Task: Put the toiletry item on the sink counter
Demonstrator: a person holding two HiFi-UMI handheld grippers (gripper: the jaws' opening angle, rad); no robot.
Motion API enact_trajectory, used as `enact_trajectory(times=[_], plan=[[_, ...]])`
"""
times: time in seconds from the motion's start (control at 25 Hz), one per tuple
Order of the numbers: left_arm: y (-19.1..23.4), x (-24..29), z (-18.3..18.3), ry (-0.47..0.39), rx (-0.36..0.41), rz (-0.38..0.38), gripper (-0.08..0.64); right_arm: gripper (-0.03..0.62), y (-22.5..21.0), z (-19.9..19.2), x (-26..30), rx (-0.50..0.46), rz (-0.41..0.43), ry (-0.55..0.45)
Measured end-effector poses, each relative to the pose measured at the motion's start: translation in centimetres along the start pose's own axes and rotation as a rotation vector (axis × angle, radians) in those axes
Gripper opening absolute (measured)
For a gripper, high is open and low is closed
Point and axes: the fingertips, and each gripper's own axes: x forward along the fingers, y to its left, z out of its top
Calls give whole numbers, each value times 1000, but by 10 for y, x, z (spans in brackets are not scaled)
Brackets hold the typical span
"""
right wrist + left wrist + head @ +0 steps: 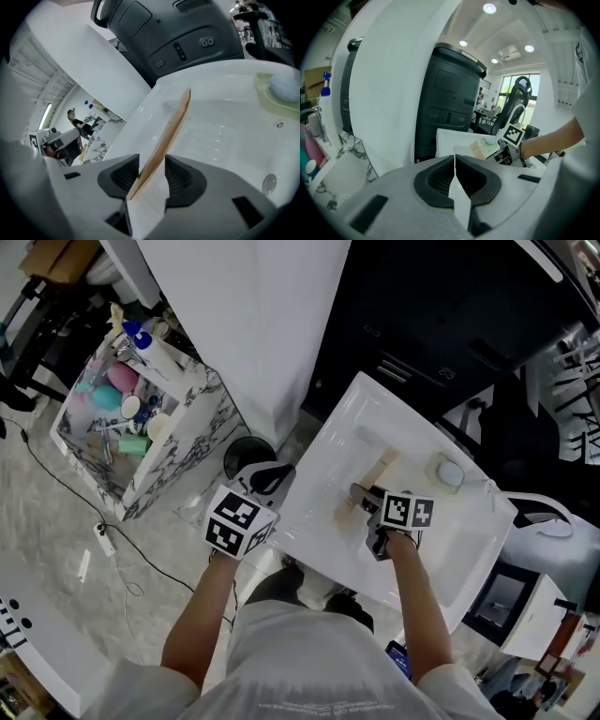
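Holding your right gripper jaws apart, pads loose around near end of flat tan toiletry item; item stretches ahead across white sink. Left gripper pinched together, empty, beside sink.

The long, flat, pale tan toiletry item with a brown edge rests on the glossy white sink counter, within its shallow basin. It runs slantwise from the near rim toward the far side. From the right gripper view it appears edge-on, thin and straight.
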Motion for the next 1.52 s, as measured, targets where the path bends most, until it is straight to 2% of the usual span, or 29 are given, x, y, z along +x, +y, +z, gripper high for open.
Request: enact_trajectory(times=[0.24, 0.52, 0.84, 0.92, 1.04, 1.12, 1.24, 1.36, 1.52], plan=[[-2, 2, -7, 17, -6, -19, 15, 244, -5, -3, 7, 9, -43, -2], [-9, 3, -8, 23, -1, -32, 15, 245, -7, 0, -6, 9, -58, -25], [-40, 14, 18, 6, 50, -54, 15, 244, -10, 22, -77, -71, -95, -172], [-55, 19, 29, -9, 74, -67, 15, 226, -15, 28, -106, -98, -124, -234], [-80, 25, 48, -33, 105, -79, 15, 127, -25, 37, -156, -119, -179, -350], [-98, 27, 61, -51, 123, -84, 15, 91, -33, 42, -192, -115, -209, -422], [-123, 30, 84, -84, 155, -84, 15, -2, -42, 52, -247, -133, -243, -537], [-150, 30, 108, -124, 193, -85, 15, -3, -41, 60, -298, -204, -255, -631], [-190, 33, 141, -174, 258, -103, 15, -3, -38, 64, -365, -342, -316, -718]])
